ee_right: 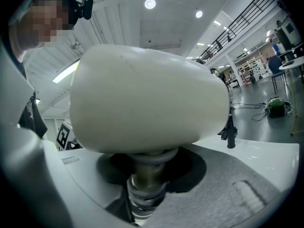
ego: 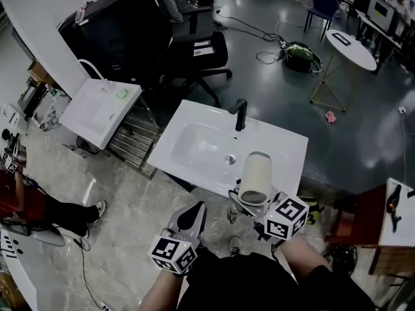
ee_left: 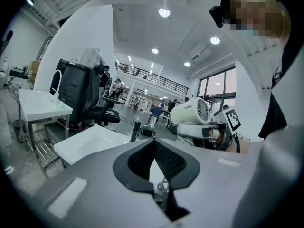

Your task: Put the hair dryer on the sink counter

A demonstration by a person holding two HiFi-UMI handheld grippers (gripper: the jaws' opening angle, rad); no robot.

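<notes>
At lower centre, our right gripper [ego: 247, 206] clamps the hair dryer [ego: 255, 177] by its handle, at the near edge of the sink counter [ego: 288, 149]. Left of it, our left gripper [ego: 193, 214] has its jaws together, empty.

Head view: high above, tilted steeply down. Sink [ego: 285, 149] mid-frame, floor around it, left gripper [ego: 196, 211] and right gripper [ego: 242, 203] at bottom edge, nearest camera.

Left gripper view: rides low on left gripper, looks near level along jaws across sink toward chair [ee_left: 80, 99], hall beyond. Dryer [ee_left: 190, 112] at right, mid-distance.

Right gripper view: rides on right gripper, near level, very close behind dryer, which fills most of frame. Tap [ee_right: 231, 127] and strip of sink at right.

Shared by all three: sink, tap, dryer.
</notes>
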